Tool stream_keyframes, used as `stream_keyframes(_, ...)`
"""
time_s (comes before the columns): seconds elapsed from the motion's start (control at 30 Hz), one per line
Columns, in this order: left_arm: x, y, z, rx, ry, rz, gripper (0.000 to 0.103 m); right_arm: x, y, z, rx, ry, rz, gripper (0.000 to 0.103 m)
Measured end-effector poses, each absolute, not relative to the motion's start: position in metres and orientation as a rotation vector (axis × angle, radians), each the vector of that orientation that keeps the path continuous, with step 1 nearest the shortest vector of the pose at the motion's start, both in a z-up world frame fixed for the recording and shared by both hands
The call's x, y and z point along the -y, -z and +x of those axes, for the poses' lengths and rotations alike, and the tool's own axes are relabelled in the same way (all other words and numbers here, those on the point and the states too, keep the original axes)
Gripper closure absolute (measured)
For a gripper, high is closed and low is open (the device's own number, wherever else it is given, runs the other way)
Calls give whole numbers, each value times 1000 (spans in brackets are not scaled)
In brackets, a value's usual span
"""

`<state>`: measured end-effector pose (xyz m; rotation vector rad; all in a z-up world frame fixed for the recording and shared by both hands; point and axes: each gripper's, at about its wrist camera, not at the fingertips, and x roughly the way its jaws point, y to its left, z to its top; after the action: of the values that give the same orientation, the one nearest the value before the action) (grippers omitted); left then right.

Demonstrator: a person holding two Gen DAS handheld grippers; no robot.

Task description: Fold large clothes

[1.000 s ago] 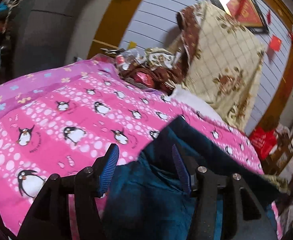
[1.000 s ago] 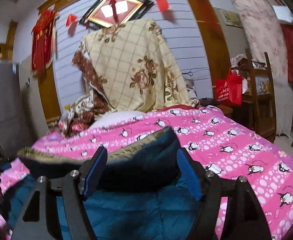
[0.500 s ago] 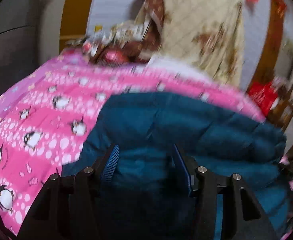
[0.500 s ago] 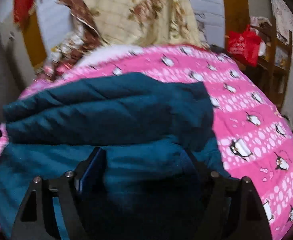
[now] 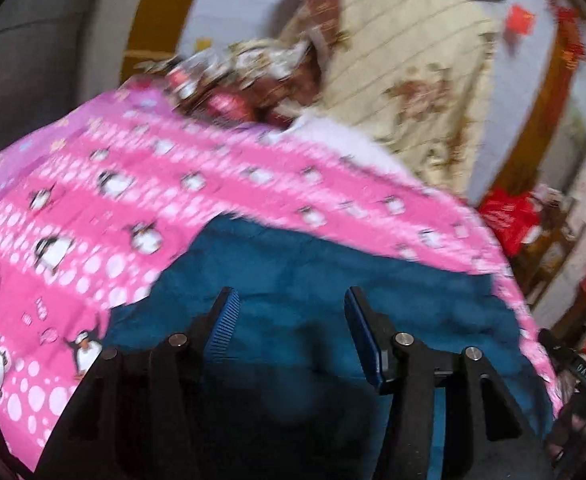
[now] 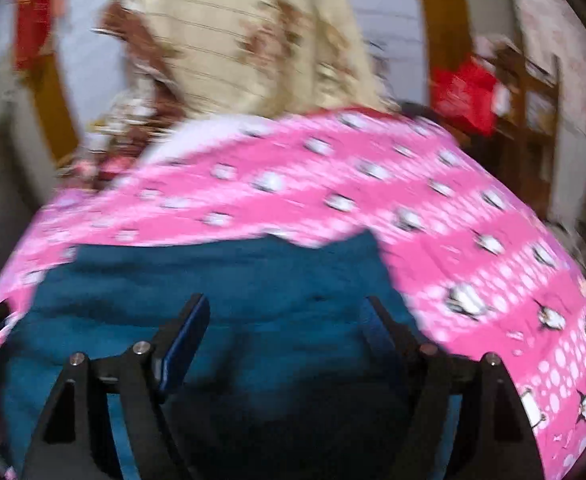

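The teal padded garment (image 5: 333, 280) lies flat on the bed, on the pink penguin blanket (image 5: 93, 208), at the blanket's near side. Its long axis runs across both views, left to right, and its far edge lies roughly straight across the pink. Motion blur hides which end is collar or hem.

The left tongs (image 5: 289, 320) stand over the garment with jaws apart and nothing between the pads but the cloth lying below. The right tongs (image 6: 285, 320) also stand wide over the teal cloth; their jaws have just been opening, with nothing gripped.

Beyond the blanket (image 6: 413, 200), a cream flowered cloth (image 5: 413, 60) hangs against the wall, and a red bag (image 6: 465, 96) sits on wooden shelving to the right.
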<state>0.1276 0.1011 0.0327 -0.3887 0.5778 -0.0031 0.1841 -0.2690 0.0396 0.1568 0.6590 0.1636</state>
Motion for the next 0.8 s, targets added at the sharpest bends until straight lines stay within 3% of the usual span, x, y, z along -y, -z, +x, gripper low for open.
stream_keyframes(0.1, -66, -35, 125, -585, 114, -282, 60, 230, -46, 162, -654, -273, 93, 20)
stream_keyframes(0.23, -36, 0, 142, -743, 110, -158, 59, 200, -19, 164, -733, -302, -7, 17)
stream_keyframes(0.3, -35, 6, 146, -749, 111, -175, 58, 200, -1, 172, -792, -293, -5, 6)
stream_keyframes(0.4, -39, 9, 146, -745, 115, -204, 57, 206, 7, 177, -810, -295, 26, 3)
stream_keyframes(0.6, -34, 9, 142, -738, 93, -183, 56, 193, -42, 168, -652, -284, 91, 3)
stream_keyframes(0.7, -35, 10, 143, -737, 95, -189, 56, 157, -46, 208, -755, -293, 17, 3)
stream_keyframes(0.8, -38, 12, 145, -740, 106, -210, 56, 141, -11, 258, -968, -213, -50, 4)
